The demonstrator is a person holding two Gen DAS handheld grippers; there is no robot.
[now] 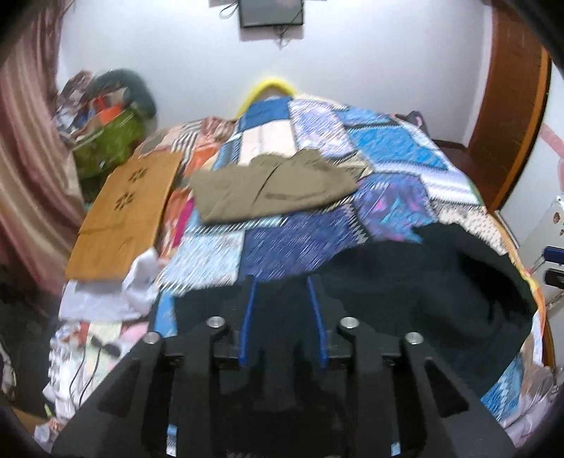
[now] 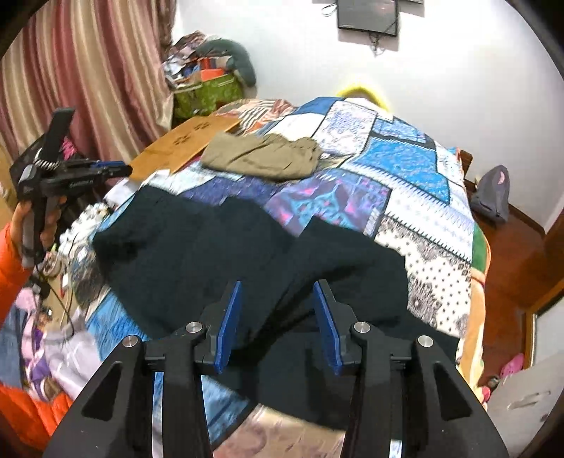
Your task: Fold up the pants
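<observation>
Dark pants (image 2: 225, 246) lie spread across the near part of a patchwork quilt (image 2: 405, 169) on the bed; they also fill the near right of the left wrist view (image 1: 423, 282). My right gripper (image 2: 280, 285) is open just above the pants, nothing between its blue pads. My left gripper (image 1: 282, 282) is open over the pants' near edge; it also shows at the far left of the right wrist view (image 2: 120, 171), held off the bed's left side. Folded olive pants (image 1: 271, 186) lie further back on the quilt, also in the right wrist view (image 2: 262, 156).
A brown cardboard sheet (image 1: 123, 215) lies at the bed's left edge. Clutter and a green bag (image 2: 208, 93) stand by the striped curtain (image 2: 88, 70). A grey bag (image 2: 491, 193) sits on the wooden ledge at right. A screen (image 2: 368, 16) hangs on the wall.
</observation>
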